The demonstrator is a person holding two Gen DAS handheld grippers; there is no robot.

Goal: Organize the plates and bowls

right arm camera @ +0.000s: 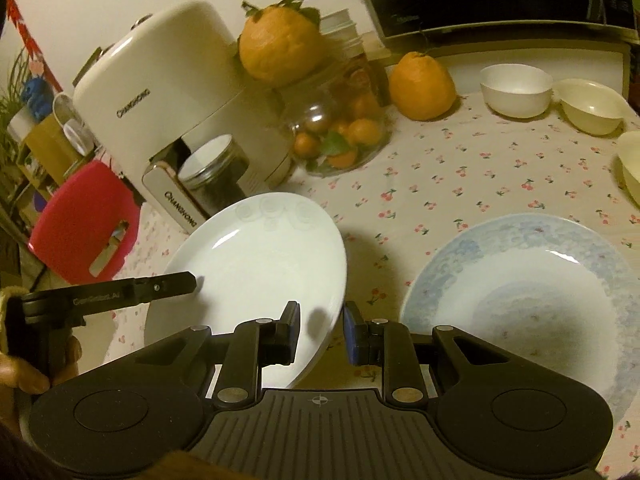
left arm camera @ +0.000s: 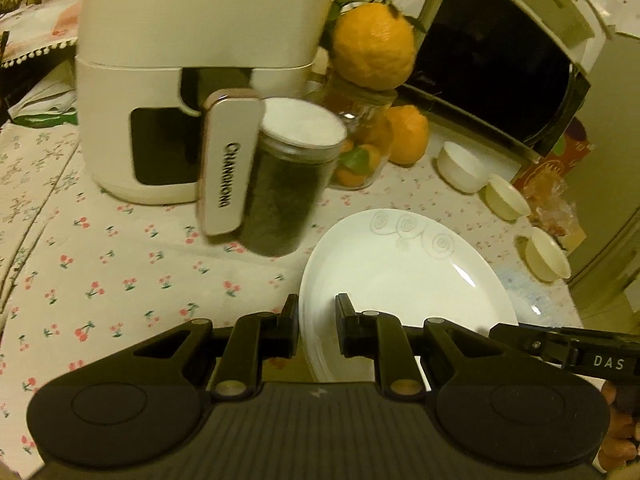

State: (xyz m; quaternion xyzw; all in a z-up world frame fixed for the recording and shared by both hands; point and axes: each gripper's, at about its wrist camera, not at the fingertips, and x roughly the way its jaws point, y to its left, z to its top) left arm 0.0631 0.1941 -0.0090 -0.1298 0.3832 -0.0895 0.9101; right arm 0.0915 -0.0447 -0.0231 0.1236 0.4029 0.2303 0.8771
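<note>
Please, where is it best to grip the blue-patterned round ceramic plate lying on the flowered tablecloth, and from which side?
Probably its wide rim at the near edge, coming low from the front: the blue-patterned round ceramic plate lies flat and its rim slopes upward, leaving room for the jaws.

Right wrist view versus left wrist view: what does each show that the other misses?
Only the right wrist view shows the blue-rimmed plate on the tablecloth, the pink stool and the left claw gripping the white plate's far rim. Only the left wrist view shows the microwave's dark door in full. Both show the white plate held tilted by both claws, the air fryer, the dark jar, the oranges and the small bowls.
</note>
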